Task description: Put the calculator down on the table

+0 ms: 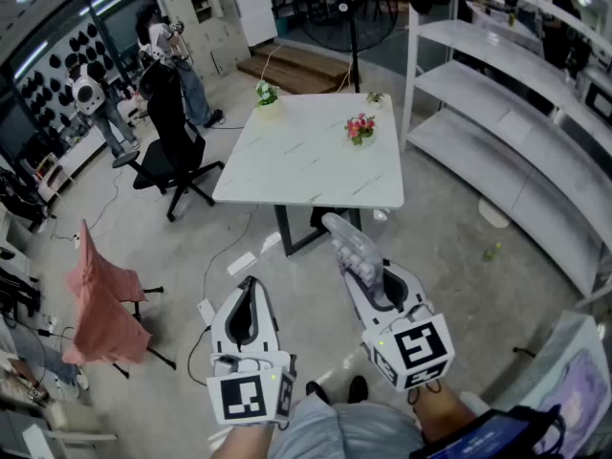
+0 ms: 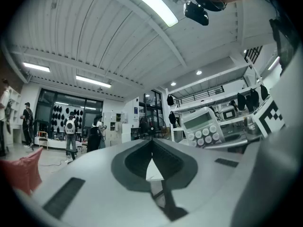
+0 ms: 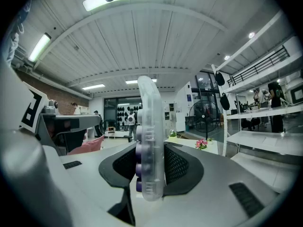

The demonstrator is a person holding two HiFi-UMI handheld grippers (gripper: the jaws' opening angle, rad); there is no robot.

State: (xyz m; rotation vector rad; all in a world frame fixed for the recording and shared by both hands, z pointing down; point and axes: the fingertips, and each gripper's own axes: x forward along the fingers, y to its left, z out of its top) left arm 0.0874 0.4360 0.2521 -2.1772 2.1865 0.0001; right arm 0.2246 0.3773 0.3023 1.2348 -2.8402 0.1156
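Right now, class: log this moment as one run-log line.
right claw: shut on calculator | left claw: shut, empty | table: ahead, not reached

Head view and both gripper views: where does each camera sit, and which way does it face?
Head view: on the person's head, facing steeply down at the table; the left gripper, right gripper and legs show.
Left gripper view: on that gripper, facing level along its shut, empty jaws.
Right gripper view: on that gripper, facing level along jaws gripping the calculator.
Shared: all three show the calculator.
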